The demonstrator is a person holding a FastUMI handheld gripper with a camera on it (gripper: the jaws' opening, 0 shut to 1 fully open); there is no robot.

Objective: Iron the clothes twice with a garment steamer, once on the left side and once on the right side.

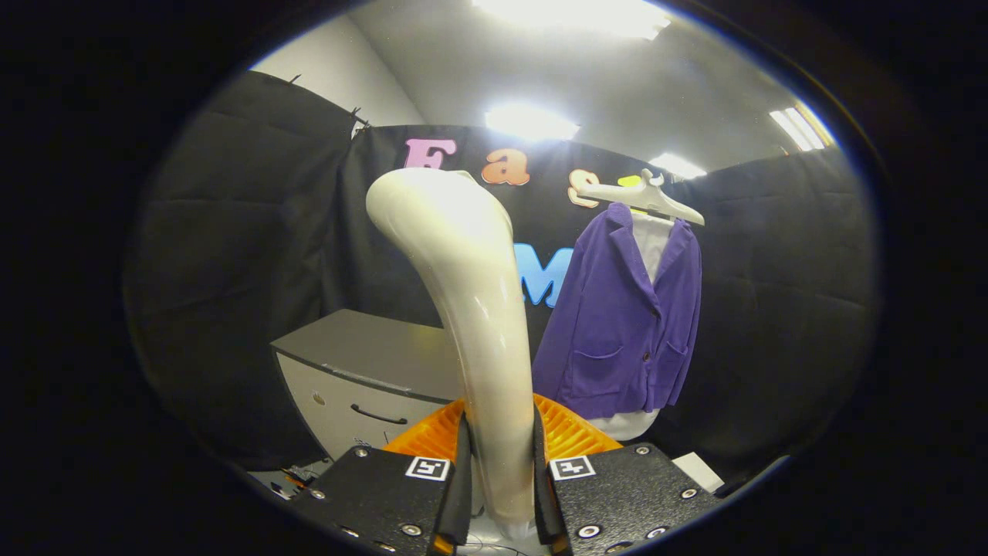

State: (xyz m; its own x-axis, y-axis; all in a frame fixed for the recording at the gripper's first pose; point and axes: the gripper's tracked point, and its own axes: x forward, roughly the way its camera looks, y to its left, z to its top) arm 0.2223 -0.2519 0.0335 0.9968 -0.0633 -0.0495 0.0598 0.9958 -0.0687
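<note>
Gripper view takes in the booth's black cloth wall (231, 232) first, curving around well beyond my fingers. Against it, ahead and to the right of my hand-held gripper (500, 479), hangs the purple jacket (617, 324) over a white shirt, on a white hanger (644, 197). To the left and nearer sits a grey drawer cabinet (363, 371). Rising straight up from between my fingers is the garment steamer (471, 293), its pale handle curving over to the left at the top, with an orange ribbed part (567, 432) just behind the fingers. My hand-held gripper is pinching the steamer's handle, both fingers pressed against its sides low down.

I judge the jacket is not yet reached; the steamer stands well apart from it. To do this step well, I should keep the pinch firm so the handle cannot twist, carry the steamer toward the jacket's one side, bring its head near the fabric, and draw it evenly down before repeating on the other side.
</note>
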